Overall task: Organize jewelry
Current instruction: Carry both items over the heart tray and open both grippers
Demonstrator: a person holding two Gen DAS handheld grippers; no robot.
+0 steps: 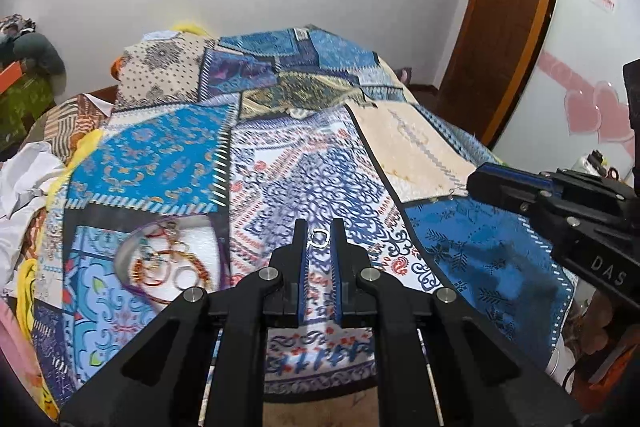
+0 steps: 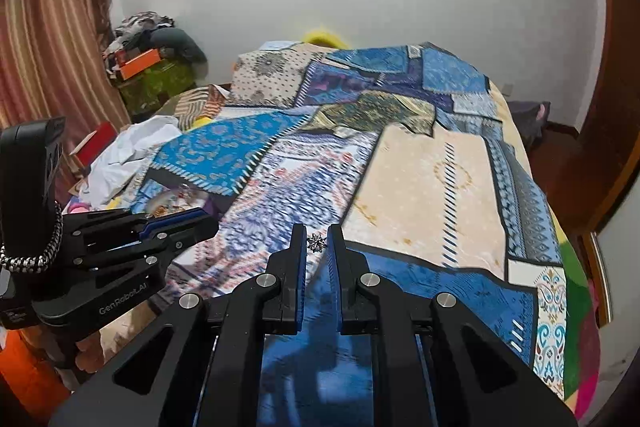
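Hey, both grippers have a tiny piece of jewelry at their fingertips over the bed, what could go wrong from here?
1. The small silver ring sits only at the left gripper tips; a slip would likely drop it onto the busy blue patchwork bedspread, where it would be hard to spot.
2. The star-shaped silver stud at the right gripper tips looks equally marginal.
3. The tray of tangled bangles could snag new pieces.

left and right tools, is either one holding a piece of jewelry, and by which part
Left tool pinches a small silver ring by its sides at the fingertips. Right tool pinches a star-shaped silver piece by its edges.
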